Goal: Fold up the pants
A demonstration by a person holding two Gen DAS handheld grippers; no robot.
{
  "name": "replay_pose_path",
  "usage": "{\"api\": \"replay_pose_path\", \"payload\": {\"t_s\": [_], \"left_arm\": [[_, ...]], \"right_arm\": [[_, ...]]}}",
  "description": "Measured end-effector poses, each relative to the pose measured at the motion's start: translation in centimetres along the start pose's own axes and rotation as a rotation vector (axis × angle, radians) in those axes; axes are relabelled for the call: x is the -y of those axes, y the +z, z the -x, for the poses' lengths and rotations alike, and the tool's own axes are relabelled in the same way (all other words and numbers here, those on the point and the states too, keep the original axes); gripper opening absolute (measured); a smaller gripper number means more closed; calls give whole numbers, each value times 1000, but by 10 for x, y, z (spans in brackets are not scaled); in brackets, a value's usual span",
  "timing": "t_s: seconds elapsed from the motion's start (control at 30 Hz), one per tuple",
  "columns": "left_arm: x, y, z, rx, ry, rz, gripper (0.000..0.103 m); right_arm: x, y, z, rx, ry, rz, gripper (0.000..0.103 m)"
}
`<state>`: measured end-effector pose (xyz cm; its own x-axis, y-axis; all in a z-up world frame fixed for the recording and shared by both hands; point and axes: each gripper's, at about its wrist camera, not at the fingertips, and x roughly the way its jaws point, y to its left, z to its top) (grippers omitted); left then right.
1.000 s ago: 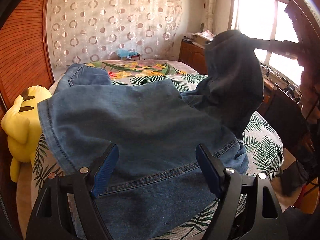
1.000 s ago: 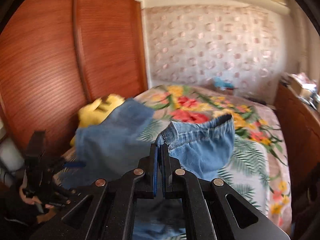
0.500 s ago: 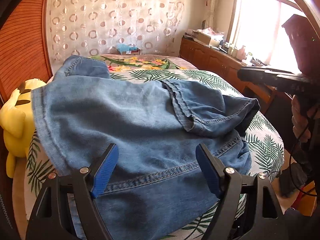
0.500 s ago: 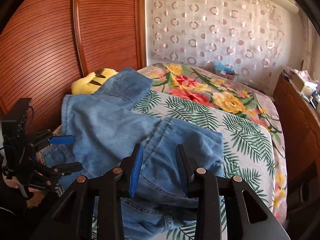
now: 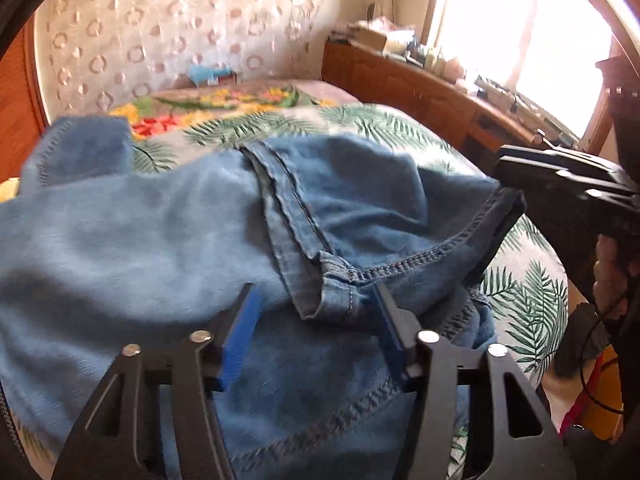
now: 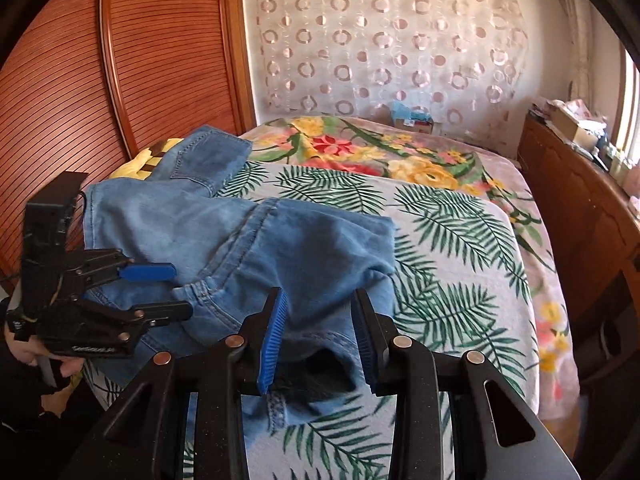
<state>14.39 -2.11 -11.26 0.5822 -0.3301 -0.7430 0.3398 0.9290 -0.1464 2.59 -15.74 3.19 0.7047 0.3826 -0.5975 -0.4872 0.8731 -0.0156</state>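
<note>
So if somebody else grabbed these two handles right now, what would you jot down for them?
Left gripper: jaws closing over the folded hem, pads not yet pressing.
Right gripper: open, holding nothing, over the near edge.
Jeans: on the leaf-print bedspread, one leg already folded across the rest, one end lying toward the yellow plush toy.
Left to do: grip, fold again, flatten.

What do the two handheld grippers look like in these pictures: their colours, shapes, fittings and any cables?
Both are black angular frames with triangular cut-outs and round silver pivot bolts. The left gripper and right gripper each carry two ribbed blue pads on the inner finger faces. A thin black cable trails below the right gripper's handle. No sleeve is clearly visible.
</note>
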Motion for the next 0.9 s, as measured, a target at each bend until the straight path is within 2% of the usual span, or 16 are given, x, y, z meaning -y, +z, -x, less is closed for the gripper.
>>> {"api": "replay_pose_path", "payload": {"t_s": [0.03,0.07,0.13,0.27,0.37,0.4,0.5,0.6,0.8,0.9], "left_arm": [[1,-1,-3,-8,-9,-5,46],[3,-2,-4,-9,-10,-10,34],[6,-2,-1,8,5,-29,21],[10,7,33,92,15,-57,10],[8,18,72,172,35,-66,8],[6,21,89,205,44,-68,5],[-3,28,133,281,73,-70,5],[-16,28,165,326,117,-71,5],[-50,7,193,333,156,-7,4],[-65,-11,187,289,176,21,5]], "right_arm": [[1,-2,1,0,-5,-6,35],[3,-3,1,-1,-10,-13,35],[6,-5,0,-2,-15,-30,35],[10,-7,-4,-10,-27,-62,35],[8,-1,-6,-8,-28,-74,35],[5,2,-7,-4,-25,-75,35],[-6,13,-11,6,3,-79,35],[-20,24,-19,15,30,-73,35],[-54,39,-38,8,91,-36,35],[-68,42,-53,-9,119,-29,35]]}}
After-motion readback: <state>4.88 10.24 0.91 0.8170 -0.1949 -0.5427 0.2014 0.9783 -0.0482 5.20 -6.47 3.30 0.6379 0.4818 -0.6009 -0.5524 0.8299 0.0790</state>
